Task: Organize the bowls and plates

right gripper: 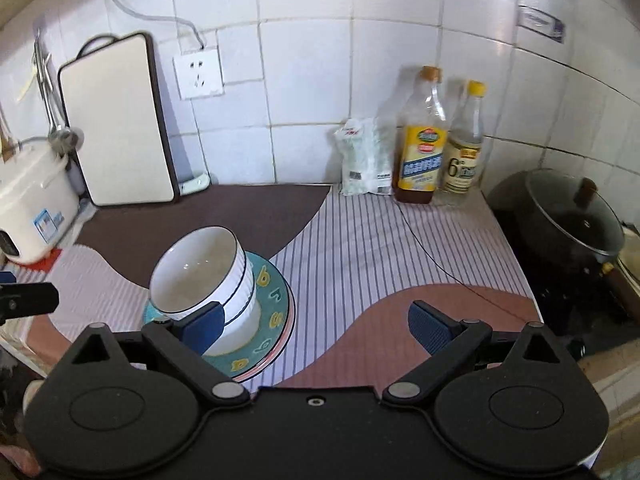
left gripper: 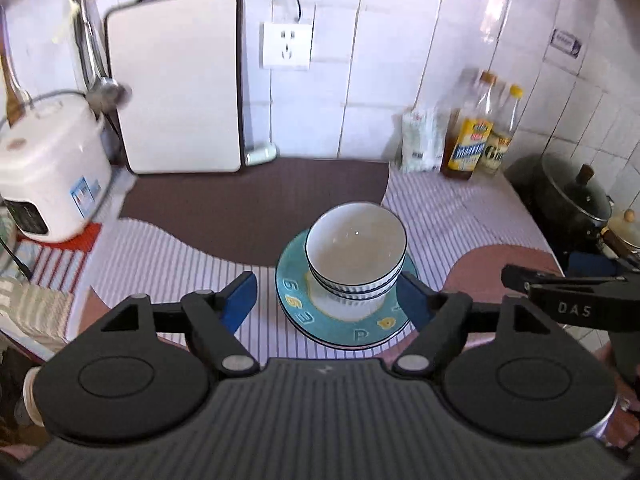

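Note:
Stacked white ribbed bowls with dark blue rims sit on a teal plate with yellow letters, itself on another plate, on the striped counter mat. My left gripper is open and empty, its blue pads on either side of the stack's near edge, just short of it. In the right wrist view the bowls and teal plate lie at the left. My right gripper is open and empty, to the right of the stack, with its left pad in front of the bowls.
A white rice cooker stands at the left, a cutting board leans on the tiled wall. Two bottles and a white bag stand at the back. A black lidded pot sits on the stove at the right.

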Tool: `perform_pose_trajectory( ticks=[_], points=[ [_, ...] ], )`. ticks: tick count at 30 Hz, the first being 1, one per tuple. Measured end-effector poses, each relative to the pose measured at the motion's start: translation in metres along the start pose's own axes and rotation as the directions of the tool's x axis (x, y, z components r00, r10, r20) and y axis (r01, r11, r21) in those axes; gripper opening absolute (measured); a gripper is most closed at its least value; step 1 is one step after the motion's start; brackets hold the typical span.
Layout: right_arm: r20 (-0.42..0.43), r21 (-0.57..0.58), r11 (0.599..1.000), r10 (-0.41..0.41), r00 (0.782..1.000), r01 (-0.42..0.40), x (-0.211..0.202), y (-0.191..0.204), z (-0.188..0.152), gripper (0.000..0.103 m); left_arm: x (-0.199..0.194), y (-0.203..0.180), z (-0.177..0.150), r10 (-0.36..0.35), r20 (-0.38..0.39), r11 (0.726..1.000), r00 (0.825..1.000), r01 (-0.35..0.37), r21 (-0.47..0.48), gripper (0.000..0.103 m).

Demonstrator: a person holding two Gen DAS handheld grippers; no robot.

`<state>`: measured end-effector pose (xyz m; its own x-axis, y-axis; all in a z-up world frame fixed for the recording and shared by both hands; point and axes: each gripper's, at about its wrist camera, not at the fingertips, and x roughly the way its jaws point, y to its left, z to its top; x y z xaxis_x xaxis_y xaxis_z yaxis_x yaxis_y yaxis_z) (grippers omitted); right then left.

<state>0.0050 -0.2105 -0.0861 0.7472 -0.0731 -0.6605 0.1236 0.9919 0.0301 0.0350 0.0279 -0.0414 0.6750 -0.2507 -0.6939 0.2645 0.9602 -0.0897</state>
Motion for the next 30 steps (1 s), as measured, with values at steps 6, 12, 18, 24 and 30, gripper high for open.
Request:
perform_pose_trajectory(
  ticks=[6, 12, 18, 24, 30],
  points=[
    [0.036, 0.008, 1.000, -0.009, 0.999, 0.009, -0.037, 0.002, -0.015, 0.100, -0.028, -0.009, -0.019, -0.005, 0.036, 0.999, 0.999, 0.004, 0.038, 0.085],
    [0.084, -0.006, 1.000, -0.029, 0.996, 0.030, -0.062, 0.005, -0.029, 0.100, -0.045, -0.020, -0.039, 0.018, 0.067, 0.997, 0.998, -0.023, 0.073, 0.093],
    [0.131, -0.049, 0.996, -0.062, 0.990, 0.069, -0.082, 0.012, -0.042, 0.100, -0.059, -0.024, -0.052, 0.046, 0.105, 0.997, 0.993, -0.053, 0.065, 0.100],
    [0.157, -0.057, 0.995, -0.071, 0.985, 0.081, -0.097, 0.012, -0.053, 0.100, -0.067, -0.025, -0.058, 0.074, 0.122, 0.996, 0.990, -0.080, 0.046, 0.100],
    [0.185, -0.045, 0.997, -0.058, 0.981, 0.067, -0.102, 0.008, -0.064, 0.100, -0.069, -0.024, -0.065, 0.063, 0.117, 0.997, 0.991, -0.067, 0.037, 0.100]
  ],
)
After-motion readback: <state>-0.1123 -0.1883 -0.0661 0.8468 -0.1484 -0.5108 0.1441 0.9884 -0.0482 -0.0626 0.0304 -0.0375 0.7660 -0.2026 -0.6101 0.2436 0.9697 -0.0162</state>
